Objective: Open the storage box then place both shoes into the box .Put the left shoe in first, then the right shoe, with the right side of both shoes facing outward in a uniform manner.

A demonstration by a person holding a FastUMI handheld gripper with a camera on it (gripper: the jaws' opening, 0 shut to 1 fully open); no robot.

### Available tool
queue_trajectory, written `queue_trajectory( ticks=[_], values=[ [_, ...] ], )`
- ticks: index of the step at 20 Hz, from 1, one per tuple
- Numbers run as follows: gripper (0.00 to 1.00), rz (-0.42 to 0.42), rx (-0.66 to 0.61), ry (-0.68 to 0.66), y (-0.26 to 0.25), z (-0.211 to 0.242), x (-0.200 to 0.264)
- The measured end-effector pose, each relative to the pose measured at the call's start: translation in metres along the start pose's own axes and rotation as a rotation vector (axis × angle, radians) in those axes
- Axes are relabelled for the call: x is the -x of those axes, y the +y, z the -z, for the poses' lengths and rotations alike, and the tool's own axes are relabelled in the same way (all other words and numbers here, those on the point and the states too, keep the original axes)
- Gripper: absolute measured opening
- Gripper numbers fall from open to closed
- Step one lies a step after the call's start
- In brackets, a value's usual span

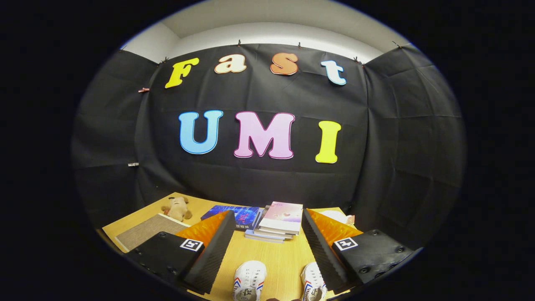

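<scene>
Hand-held gripper (pixel 267 246) held above wooden surface (pixel 271 255), fingers spread wide, nothing grasped. Two white shoes (pixel 249 279) (pixel 312 285) seen between fingers, side by side on surface, toes pointed ahead. Stacked books (pixel 278 221) beyond fingers. Plush toy (pixel 177 208) and mat (pixel 146 230) left of books.

Even overhead light, bright ceiling strip above dark cloth wall, strong fisheye bending at edges, sharp focus, soft shadows on desk (pixel 271 255)
</scene>
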State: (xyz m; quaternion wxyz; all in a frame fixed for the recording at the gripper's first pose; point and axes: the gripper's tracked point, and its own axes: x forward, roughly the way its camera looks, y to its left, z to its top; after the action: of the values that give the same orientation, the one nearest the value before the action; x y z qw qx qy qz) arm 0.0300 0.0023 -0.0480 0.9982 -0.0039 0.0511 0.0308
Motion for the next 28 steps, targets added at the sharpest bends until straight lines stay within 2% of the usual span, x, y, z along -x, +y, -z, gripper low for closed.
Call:
queue_trajectory(
  ticks=[22,24,28],
  values=[
    [0.97,-0.084,-0.005,0.032,0.028,0.013,-0.018],
    [0.97,-0.124,-0.035,0.069,0.038,0.025,-0.021],
    [0.99,-0.238,-0.169,0.254,0.068,0.079,-0.025]
  ],
)
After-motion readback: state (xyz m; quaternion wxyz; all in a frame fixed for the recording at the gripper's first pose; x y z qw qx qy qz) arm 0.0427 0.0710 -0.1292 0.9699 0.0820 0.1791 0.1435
